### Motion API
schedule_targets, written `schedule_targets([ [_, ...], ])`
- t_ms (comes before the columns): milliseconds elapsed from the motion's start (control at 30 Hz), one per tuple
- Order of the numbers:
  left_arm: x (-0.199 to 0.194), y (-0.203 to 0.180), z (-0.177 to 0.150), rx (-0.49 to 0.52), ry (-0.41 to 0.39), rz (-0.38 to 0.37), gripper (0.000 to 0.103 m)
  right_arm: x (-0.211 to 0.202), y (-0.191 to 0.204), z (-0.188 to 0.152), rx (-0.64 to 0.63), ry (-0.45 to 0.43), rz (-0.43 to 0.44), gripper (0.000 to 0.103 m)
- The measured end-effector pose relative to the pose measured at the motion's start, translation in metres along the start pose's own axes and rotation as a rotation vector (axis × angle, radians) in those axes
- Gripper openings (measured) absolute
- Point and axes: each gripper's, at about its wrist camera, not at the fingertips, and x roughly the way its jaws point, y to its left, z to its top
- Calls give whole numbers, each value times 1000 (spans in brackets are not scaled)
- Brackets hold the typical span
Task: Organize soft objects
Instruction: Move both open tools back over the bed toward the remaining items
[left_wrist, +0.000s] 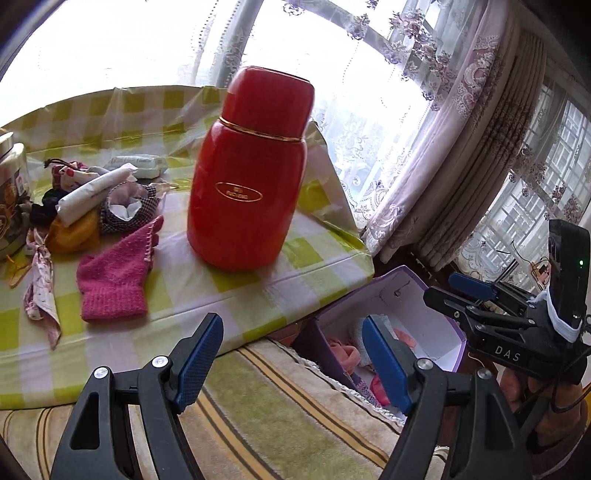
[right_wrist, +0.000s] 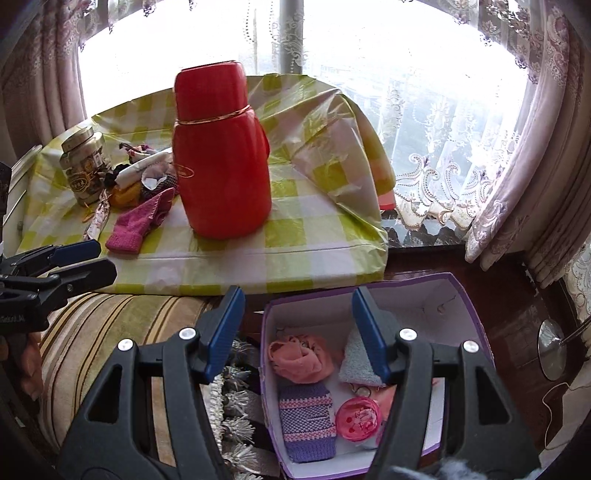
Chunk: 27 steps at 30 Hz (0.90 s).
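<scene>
A pink knitted glove (left_wrist: 114, 273) lies on the green-checked table (left_wrist: 295, 266), also in the right wrist view (right_wrist: 133, 225). Behind it is a heap of soft items (left_wrist: 88, 199): a white roll, a yellow knit, a checked pouch. A purple box (right_wrist: 369, 369) on the floor holds a peach cloth (right_wrist: 299, 356), a striped knit (right_wrist: 306, 421), a light blue cloth (right_wrist: 356, 363) and a pink round case (right_wrist: 358, 419). My left gripper (left_wrist: 293, 360) is open and empty above the sofa edge. My right gripper (right_wrist: 297, 332) is open and empty over the box.
A tall red thermos (left_wrist: 251, 170) stands mid-table next to the glove. A tin jar (right_wrist: 83, 168) stands at the table's left. A striped sofa cover (left_wrist: 280, 417) lies below the table's edge. Curtains and a window are behind. A metal lamp base (right_wrist: 552, 349) is right of the box.
</scene>
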Motion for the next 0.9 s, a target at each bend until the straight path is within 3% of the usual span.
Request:
schedule_targets([
  [533, -52, 138, -7, -247, -81, 199, 78, 30, 114, 25, -183, 45, 172, 71],
  [900, -37, 215, 25, -335, -51, 306, 70, 64, 177, 53, -261, 51, 222, 75],
])
